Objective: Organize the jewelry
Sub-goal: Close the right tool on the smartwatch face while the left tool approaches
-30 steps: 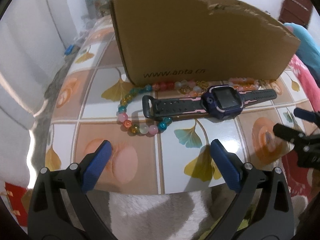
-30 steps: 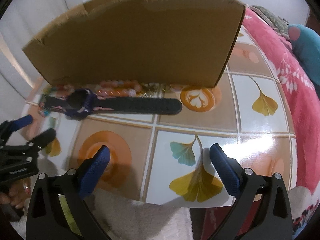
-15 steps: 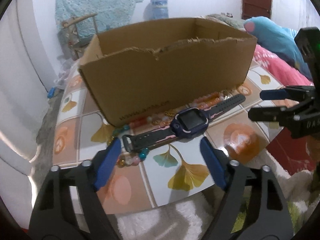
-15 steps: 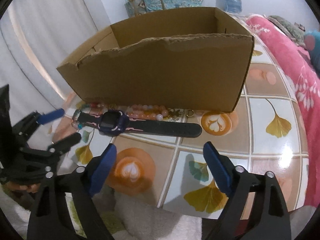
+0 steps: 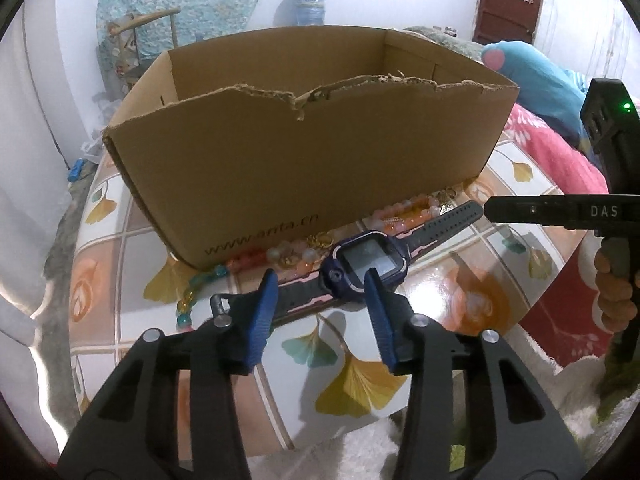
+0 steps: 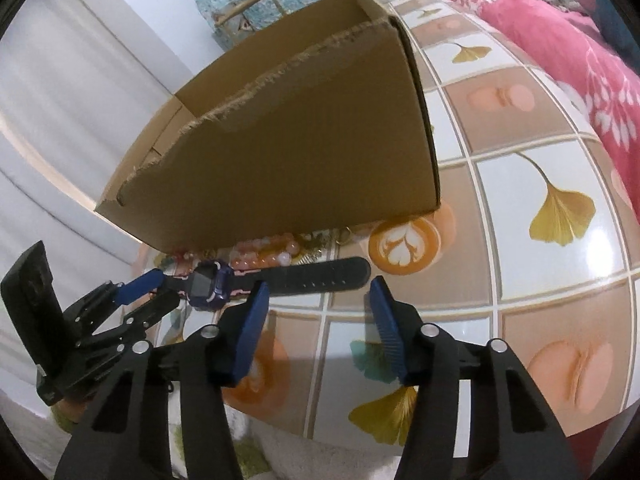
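Blue-padded and black-framed, the left claw hangs low over the near edge of the worktop, its jaws closing from a half-wide gape; the watch lies just past the pad tips, its dark case at about 12 o'clock of the gap, and nothing is pinched between the pads as far as this view shows. The right claw is closing too, also roughly half open, with the free end of the watch strap just beyond its tips at 12 o'clock and no contact visible. In the right wrist view the left claw comes in from 9 o'clock with one blue pad close to the watch's buckle end; whether it touches there I cannot tell. Behind the watch, a string of pink and orange beads and a strand of teal and amber beads lie along the foot of the cardboard box, with small gold pieces among them. The box stands open at 12 o'clock, and what can be seen of its inside looks bare. By that reading the organizing has barely begun: every piece in sight sits on the worktop outside the box, the watch seems to be the first one addressed, and the beads and gold bits are left.
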Action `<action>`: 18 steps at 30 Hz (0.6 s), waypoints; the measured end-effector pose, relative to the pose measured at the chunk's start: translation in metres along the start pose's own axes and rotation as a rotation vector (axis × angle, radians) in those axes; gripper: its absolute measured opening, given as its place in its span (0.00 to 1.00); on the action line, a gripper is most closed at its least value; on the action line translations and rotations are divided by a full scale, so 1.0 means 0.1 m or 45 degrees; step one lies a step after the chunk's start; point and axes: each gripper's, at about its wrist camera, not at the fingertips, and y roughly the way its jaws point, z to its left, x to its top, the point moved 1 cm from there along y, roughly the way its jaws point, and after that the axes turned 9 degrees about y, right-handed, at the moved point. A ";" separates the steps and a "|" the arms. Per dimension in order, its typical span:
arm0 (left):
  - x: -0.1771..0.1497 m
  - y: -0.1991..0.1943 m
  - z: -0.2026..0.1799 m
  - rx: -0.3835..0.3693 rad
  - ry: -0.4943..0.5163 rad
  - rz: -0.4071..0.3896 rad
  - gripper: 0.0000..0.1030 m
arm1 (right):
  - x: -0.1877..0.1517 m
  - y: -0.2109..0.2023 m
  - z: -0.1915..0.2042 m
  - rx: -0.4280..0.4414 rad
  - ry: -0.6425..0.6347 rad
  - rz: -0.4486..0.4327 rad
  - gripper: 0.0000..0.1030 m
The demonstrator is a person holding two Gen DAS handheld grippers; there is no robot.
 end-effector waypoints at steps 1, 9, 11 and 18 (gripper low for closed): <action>0.01 0.00 0.00 0.002 0.007 0.002 0.41 | 0.01 0.00 0.02 0.012 -0.015 0.004 0.49; -0.04 -0.09 0.13 0.067 0.097 0.060 0.41 | -0.07 0.16 0.34 0.050 -0.193 0.060 0.49; -0.05 -0.10 0.19 0.056 0.133 0.087 0.41 | -0.08 0.22 0.39 0.064 -0.208 0.069 0.49; 0.00 0.00 0.10 -0.068 0.395 0.131 0.41 | -0.07 0.40 0.44 0.091 -0.230 0.107 0.49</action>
